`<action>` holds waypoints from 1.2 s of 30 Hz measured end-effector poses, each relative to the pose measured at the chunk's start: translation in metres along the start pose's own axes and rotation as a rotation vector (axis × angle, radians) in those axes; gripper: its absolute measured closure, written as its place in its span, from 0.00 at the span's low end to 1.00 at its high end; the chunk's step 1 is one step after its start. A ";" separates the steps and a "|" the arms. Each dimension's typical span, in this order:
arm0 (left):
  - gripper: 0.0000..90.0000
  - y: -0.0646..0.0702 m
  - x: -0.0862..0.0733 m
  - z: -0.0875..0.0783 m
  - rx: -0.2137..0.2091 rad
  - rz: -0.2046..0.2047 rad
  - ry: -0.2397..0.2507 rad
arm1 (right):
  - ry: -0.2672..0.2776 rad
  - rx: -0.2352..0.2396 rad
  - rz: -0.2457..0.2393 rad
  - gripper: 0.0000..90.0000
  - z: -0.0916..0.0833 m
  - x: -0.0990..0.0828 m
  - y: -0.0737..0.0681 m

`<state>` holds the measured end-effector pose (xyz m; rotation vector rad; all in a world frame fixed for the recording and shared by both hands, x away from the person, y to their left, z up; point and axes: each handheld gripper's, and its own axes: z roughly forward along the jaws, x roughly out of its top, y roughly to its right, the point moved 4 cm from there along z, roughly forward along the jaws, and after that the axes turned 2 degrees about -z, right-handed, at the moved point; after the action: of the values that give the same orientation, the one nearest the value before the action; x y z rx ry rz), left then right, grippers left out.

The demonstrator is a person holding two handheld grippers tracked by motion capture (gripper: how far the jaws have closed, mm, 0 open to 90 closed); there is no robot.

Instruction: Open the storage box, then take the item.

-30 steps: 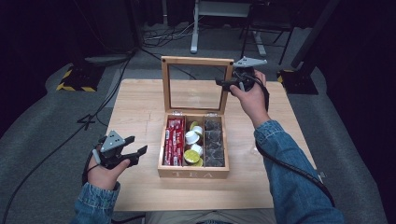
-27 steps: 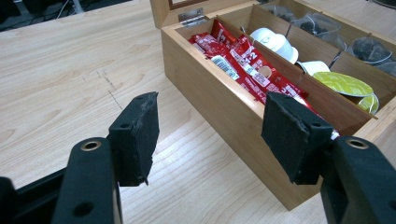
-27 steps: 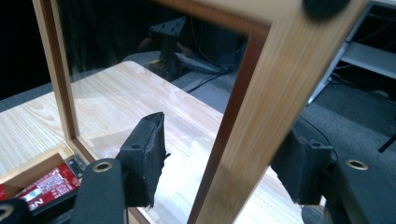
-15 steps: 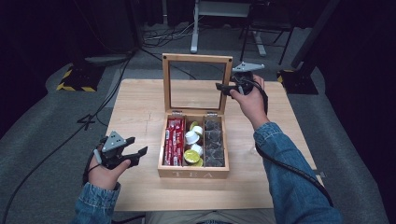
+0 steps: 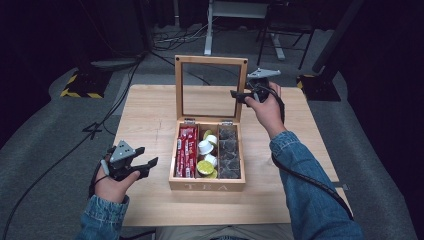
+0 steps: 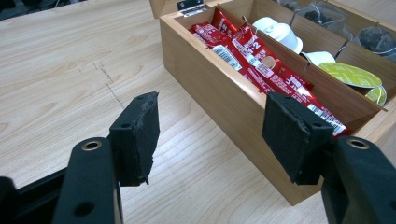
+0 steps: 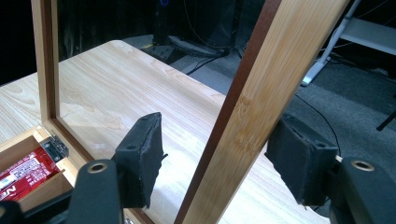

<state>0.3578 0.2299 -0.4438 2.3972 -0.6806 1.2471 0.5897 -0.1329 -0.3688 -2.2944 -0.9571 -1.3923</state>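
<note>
now the tea box (image 5: 207, 186) sits mid-table, lid (image 5: 210, 60) upright: red packets (image 5: 186, 151) left, white and green pods (image 5: 206, 147) middle, dark bags (image 5: 229, 151) right. right gripper (image 5: 239, 97) straddles the lid's side rail, jaws just opening, not pressing. left gripper (image 5: 148, 167) beside the box, jaws apart, empty.

A pale wooden table (image 5: 150, 115) stands on grey carpet (image 5: 45, 135); black cables (image 5: 165, 42) trail across it toward white desk legs (image 5: 207, 30) in darkness.

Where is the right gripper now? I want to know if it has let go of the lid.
In the high view the right gripper is at the right edge of the raised lid, jaws either side of its frame, not pressing it.
</note>
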 end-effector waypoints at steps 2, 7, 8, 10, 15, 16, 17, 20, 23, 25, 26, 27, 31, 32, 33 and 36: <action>0.41 0.000 0.000 0.000 0.001 -0.002 0.000 | -0.004 0.001 0.002 0.40 0.001 -0.001 0.000; 0.41 -0.001 -0.001 0.000 0.001 -0.001 -0.003 | -0.015 0.000 0.005 0.38 0.001 -0.003 0.000; 0.41 -0.001 -0.001 0.000 0.000 -0.003 -0.005 | -0.017 -0.002 0.008 0.36 0.000 -0.003 0.000; 0.41 -0.001 -0.001 0.001 -0.001 -0.004 -0.007 | -0.016 -0.010 0.012 0.34 -0.001 -0.004 0.001; 0.40 -0.002 -0.002 0.004 -0.004 -0.003 -0.016 | -0.009 -0.003 0.022 0.32 -0.009 -0.005 0.004; 0.40 -0.003 -0.002 0.006 -0.009 -0.006 -0.025 | -0.006 -0.002 0.024 0.32 -0.012 -0.005 0.004; 0.40 -0.003 -0.003 0.007 -0.007 -0.006 -0.030 | -0.002 0.000 0.025 0.31 -0.015 -0.004 0.005; 0.39 -0.004 -0.003 0.010 -0.016 -0.005 -0.046 | 0.003 0.016 0.026 0.30 -0.027 -0.004 0.006; 0.38 -0.004 -0.003 0.013 -0.024 0.002 -0.061 | 0.006 0.038 0.017 0.30 -0.039 -0.003 0.006; 0.38 -0.004 -0.003 0.014 -0.030 0.003 -0.077 | 0.016 0.049 0.019 0.30 -0.047 -0.003 0.005; 0.38 -0.004 -0.003 0.015 -0.034 0.007 -0.086 | 0.020 0.057 0.026 0.31 -0.050 -0.004 0.004; 0.37 -0.004 -0.003 0.016 -0.035 0.017 -0.098 | 0.026 0.068 0.029 0.31 -0.054 -0.004 0.002; 0.37 -0.002 -0.004 0.016 -0.049 0.027 -0.117 | 0.031 0.112 0.024 0.33 -0.066 -0.008 -0.008; 0.37 -0.002 -0.005 0.016 -0.050 0.031 -0.132 | 0.027 0.126 0.022 0.34 -0.068 -0.010 -0.012; 0.36 -0.001 -0.006 0.016 -0.052 0.031 -0.140 | 0.020 0.135 0.016 0.35 -0.069 -0.012 -0.014; 0.36 0.000 -0.011 0.017 -0.057 0.033 -0.173 | -0.006 0.164 0.005 0.37 -0.070 -0.020 -0.024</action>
<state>0.3639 0.2240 -0.4623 2.4755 -0.7980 1.0265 0.5197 -0.1615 -0.3542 -2.1802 -1.0263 -1.2561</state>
